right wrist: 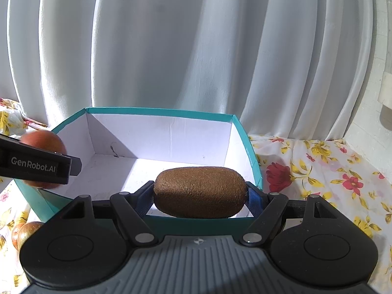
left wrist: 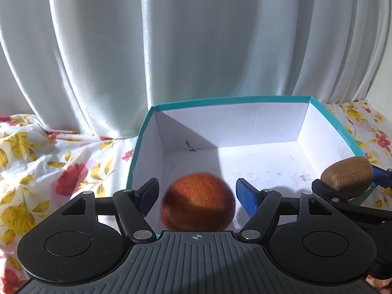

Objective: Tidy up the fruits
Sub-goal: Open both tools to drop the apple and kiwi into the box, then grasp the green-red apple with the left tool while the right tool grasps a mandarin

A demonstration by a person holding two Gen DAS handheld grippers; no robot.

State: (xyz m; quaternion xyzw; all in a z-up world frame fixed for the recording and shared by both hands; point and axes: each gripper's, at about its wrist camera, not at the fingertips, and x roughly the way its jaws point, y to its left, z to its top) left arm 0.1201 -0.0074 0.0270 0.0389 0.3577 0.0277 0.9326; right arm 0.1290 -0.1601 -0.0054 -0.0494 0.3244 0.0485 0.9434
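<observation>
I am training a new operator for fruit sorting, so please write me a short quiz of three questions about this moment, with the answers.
1. True or false: a fruit already lies on the floor of the teal box.
2. What is the right gripper shut on? A) a banana B) a kiwi C) a lemon
3. What colour is the round fruit between the fingers of the left gripper?

Key
1. False: the floor is bare.
2. B: the kiwi is clamped between its pads, above the box.
3. Orange-red.
</observation>
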